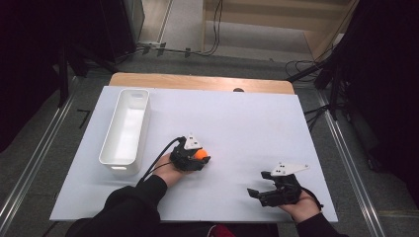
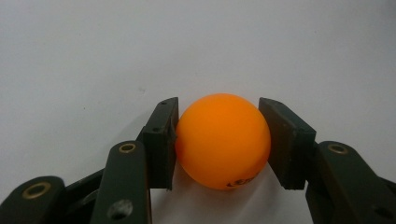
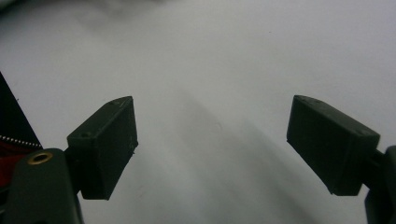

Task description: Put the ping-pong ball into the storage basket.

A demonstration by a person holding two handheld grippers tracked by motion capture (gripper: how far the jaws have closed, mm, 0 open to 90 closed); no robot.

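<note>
The left gripper (image 1: 196,157) sits near the middle of the white table (image 1: 247,128), a little towards the near edge, and its jaws are clamped on the orange ball (image 1: 200,154); in the left gripper view the ball (image 2: 223,140) fills the gap between the two black pads (image 2: 163,140), which press on its widest part from either side, a sensible hold since a round, smooth thing would squirt out if caught above or below its middle; the ball looks to rest on or just above the tabletop, though the view along the jaws is too close to tell which; the person's left hand (image 1: 170,170) wraps the gripper body from behind, with the cable trailing back towards the sleeve, so the jaws point away over the table; the white bin (image 1: 125,129) stands well apart to the left, long side running near to far and open top up, which I judge makes it the likely place for the ball, reachable by a lift and a swing leftward; the right gripper (image 1: 258,189) hangs near the right near corner, its jaws spread wide with nothing between them in the right gripper view (image 3: 210,140), parked clear of the ball so that it does not crowd the grasp.
</note>
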